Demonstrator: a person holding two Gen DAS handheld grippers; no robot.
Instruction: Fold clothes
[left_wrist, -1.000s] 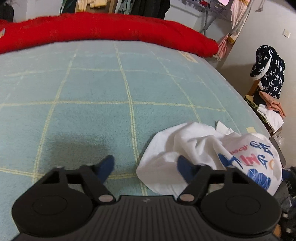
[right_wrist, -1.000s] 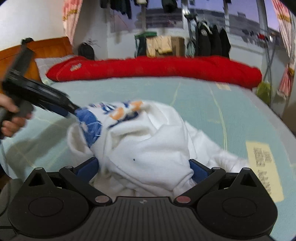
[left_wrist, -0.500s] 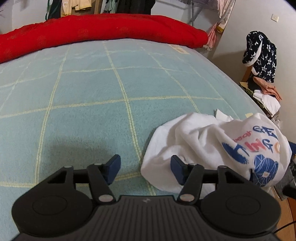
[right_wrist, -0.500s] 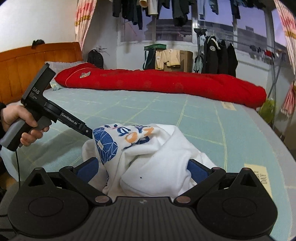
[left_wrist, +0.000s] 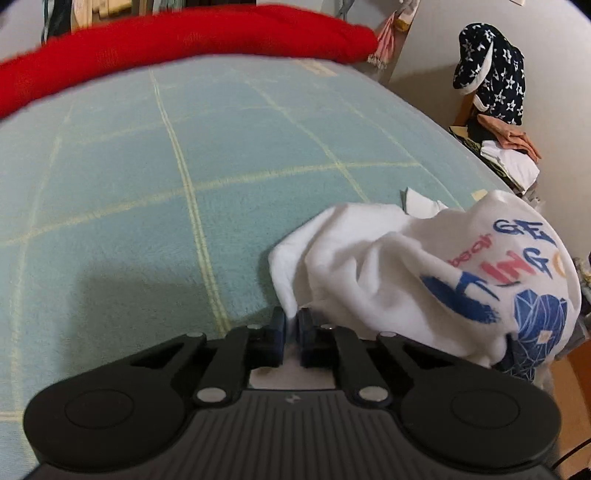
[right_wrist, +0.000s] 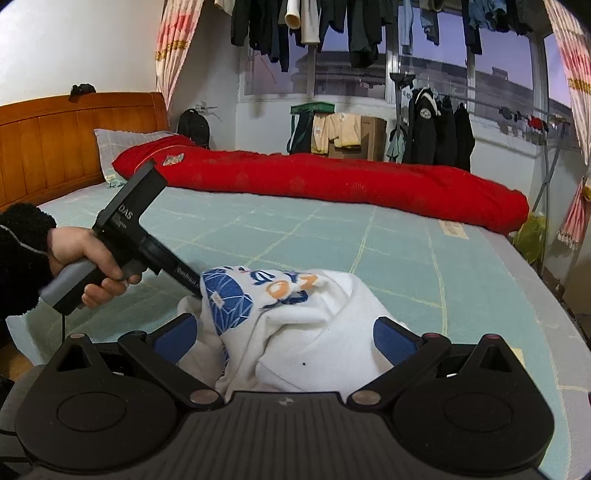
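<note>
A crumpled white T-shirt (left_wrist: 406, 266) with a blue, pink and orange print lies bunched on the light blue checked bed cover (left_wrist: 147, 177). It also shows in the right wrist view (right_wrist: 306, 325). My left gripper (left_wrist: 291, 325) is shut on the shirt's near white edge. In the right wrist view the left gripper's tip is hidden behind the shirt's printed part. My right gripper (right_wrist: 286, 338) is open, its blue pads (right_wrist: 393, 338) on either side of the shirt bundle, which fills the gap between them.
A long red duvet roll (right_wrist: 332, 181) lies across the far side of the bed. A wooden headboard (right_wrist: 55, 140) is at the left. A chair with piled clothes (left_wrist: 495, 110) stands past the bed's right edge. Hanging clothes and a rack (right_wrist: 436, 125) stand by the window.
My left gripper has closed from wide open onto the white shirt's edge. My right gripper has stayed open around the bundle.
</note>
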